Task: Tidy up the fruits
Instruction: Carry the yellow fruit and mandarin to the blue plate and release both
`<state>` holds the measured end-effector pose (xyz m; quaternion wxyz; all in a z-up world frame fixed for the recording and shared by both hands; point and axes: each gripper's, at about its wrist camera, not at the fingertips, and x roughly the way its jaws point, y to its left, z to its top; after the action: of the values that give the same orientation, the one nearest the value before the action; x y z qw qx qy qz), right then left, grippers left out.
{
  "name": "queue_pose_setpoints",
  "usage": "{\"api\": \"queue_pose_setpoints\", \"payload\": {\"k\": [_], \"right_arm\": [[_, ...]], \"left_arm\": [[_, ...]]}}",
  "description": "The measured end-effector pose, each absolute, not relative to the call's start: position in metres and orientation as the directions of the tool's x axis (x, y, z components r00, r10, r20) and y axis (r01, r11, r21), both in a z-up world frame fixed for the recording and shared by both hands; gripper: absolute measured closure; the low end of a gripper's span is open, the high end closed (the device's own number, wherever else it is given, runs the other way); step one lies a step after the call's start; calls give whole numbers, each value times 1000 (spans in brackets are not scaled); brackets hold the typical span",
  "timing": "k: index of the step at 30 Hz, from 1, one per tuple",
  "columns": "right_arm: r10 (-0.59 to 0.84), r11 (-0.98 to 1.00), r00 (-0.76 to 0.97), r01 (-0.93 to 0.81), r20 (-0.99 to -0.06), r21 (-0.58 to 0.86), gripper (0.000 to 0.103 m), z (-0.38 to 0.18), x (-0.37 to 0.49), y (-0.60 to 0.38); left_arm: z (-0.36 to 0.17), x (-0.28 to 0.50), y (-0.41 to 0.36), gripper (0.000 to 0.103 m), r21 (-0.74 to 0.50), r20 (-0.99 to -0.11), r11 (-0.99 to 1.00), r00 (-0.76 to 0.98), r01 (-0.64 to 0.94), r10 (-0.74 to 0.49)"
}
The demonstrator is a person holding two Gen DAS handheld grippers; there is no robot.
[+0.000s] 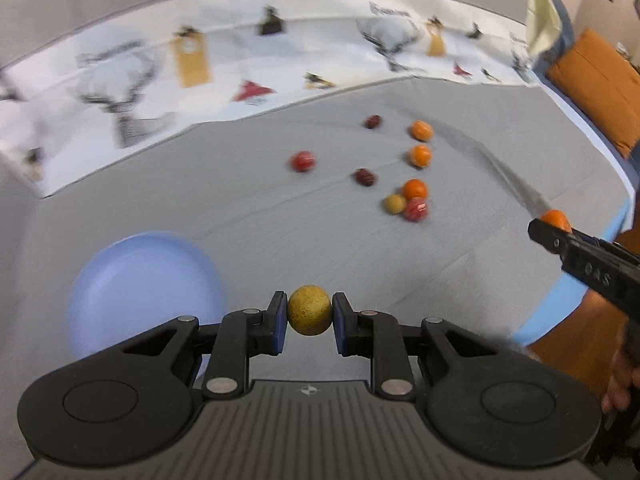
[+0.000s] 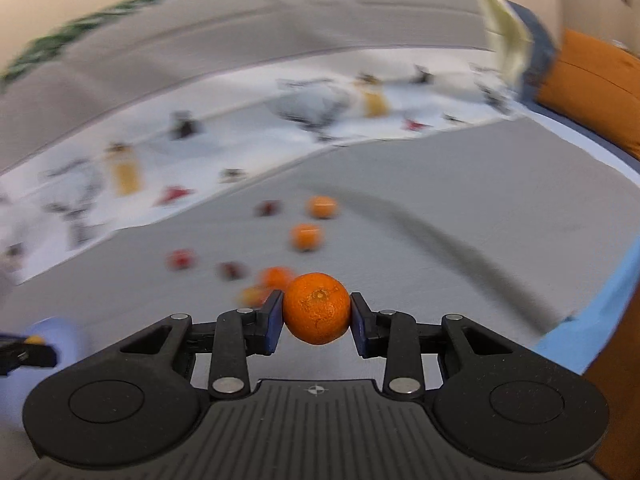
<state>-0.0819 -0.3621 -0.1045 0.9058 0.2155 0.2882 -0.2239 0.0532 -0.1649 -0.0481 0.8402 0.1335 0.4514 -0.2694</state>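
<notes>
— Across the whole surface lies a grey cloth (image 1: 280,200), and behind it runs a white cloth (image 1: 224,80) printed with deer heads and birds. What sits on the grey one?

— At the near left, a pale blue plate (image 1: 140,284), blurred. Farther off, toward the right, loose fruit lies scattered: three oranges (image 1: 421,131) in a rough line running away from the camera, two dark red oblong fruits (image 1: 365,177) near them, a red round fruit (image 1: 303,161) apart to the left, and a small yellow fruit (image 1: 395,203) touching a red streaked one (image 1: 416,209) just below the nearest orange.

— And the left gripper (image 1: 309,318)?

— Its two pads are clamped on a yellow ball-shaped fruit (image 1: 309,311), which hangs above the grey cloth, just right of the plate as the left wrist camera sees it.

— The right gripper (image 2: 317,314)?

— Its pads press both sides of an orange (image 2: 317,308), held clear of the cloth in front of the scattered fruit. In the left wrist view the same gripper reaches in from the right edge with the orange at its tip.

— Anything else?

— An orange cushion (image 1: 596,88) at the far right, and part of a hand (image 1: 620,376) at the right edge.
</notes>
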Motion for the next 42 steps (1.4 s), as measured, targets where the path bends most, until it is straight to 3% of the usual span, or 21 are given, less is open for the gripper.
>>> {"api": "queue_pose_setpoints", "payload": {"k": [8, 20, 42], "right_arm": [[-26, 919, 825, 242, -564, 312, 67, -50, -111, -233], [79, 987, 858, 6, -508, 163, 67, -16, -144, -119], [37, 993, 871, 24, -491, 117, 67, -5, -154, -105]], "left_arm": [[-16, -10, -56, 77, -9, -816, 898, 516, 440, -261], [0, -66, 35, 77, -41, -763, 956, 609, 291, -218], [5, -76, 44, 77, -73, -734, 954, 632, 291, -249]]}}
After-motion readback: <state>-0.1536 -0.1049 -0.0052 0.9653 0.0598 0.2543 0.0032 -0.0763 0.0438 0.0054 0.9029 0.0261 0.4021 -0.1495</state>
